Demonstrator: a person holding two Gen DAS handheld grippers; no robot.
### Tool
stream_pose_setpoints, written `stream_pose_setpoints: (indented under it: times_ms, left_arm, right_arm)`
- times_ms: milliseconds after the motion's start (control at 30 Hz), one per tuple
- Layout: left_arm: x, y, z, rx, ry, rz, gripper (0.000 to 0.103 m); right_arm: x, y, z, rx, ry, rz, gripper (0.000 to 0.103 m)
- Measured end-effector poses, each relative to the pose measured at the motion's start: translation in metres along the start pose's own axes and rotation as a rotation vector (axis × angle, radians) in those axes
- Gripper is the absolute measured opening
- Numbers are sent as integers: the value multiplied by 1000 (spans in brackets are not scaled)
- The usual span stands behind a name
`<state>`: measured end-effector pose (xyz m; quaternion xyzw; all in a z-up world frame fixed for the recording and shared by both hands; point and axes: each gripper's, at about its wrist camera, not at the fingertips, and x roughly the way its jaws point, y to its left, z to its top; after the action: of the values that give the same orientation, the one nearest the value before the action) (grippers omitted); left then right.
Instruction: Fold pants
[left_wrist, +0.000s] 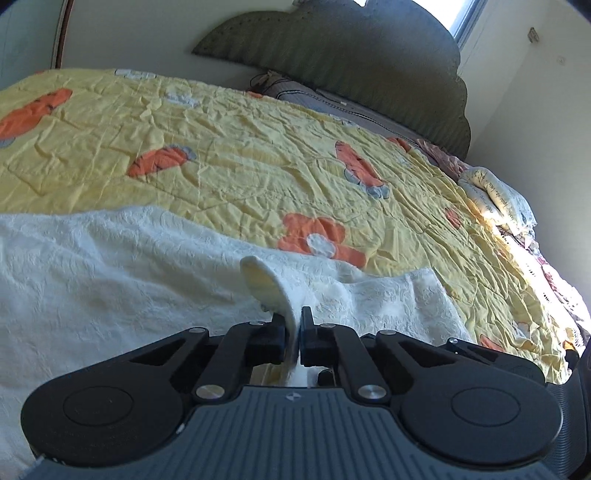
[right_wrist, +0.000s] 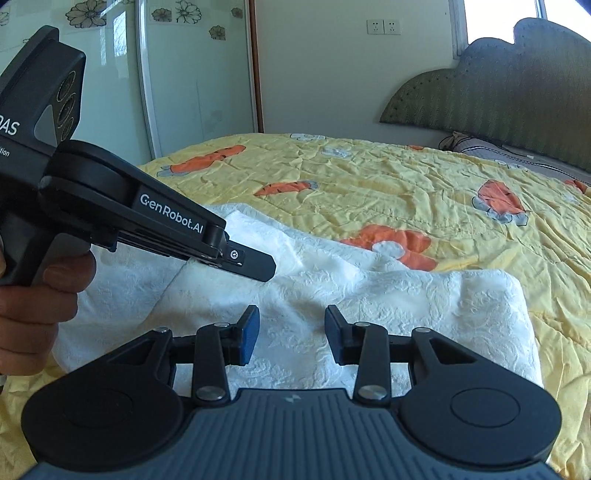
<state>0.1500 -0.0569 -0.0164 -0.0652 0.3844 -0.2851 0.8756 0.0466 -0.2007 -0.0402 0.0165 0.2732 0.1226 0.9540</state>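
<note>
Left gripper (left_wrist: 293, 332) clamps a raised fold of the white pants (left_wrist: 110, 266), tilted down over the bed.
Right gripper (right_wrist: 291, 332) hovers spread above the cloth on the yellow quilt (right_wrist: 406, 177); green headboard (right_wrist: 498, 92) behind.

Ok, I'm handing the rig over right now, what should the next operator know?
Left claw: shut on a raised edge of the white pants.
Right claw: open, empty, hovering over the pants.
The pants lie on the yellow quilt, apparently with at least one layer already folded over.
Left to do: probably carry the pinched edge across, lay it flat, release, and finish the fold.
</note>
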Motion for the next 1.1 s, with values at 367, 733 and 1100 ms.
stream_pose_setpoints:
  times_ms: [367, 733, 1100]
  left_arm:
    - [9, -19, -5, 148, -19, 197, 34]
    - [-5, -14, -17, 158, -4, 239, 50]
    - [-12, -14, -26, 173, -21, 272, 59]
  right_arm:
    - [-11, 3, -3, 1, -6, -37, 41]
    - [-16, -2, -14, 36, 25, -43, 43]
    - [-27, -10, -18, 97, 2, -60, 43]
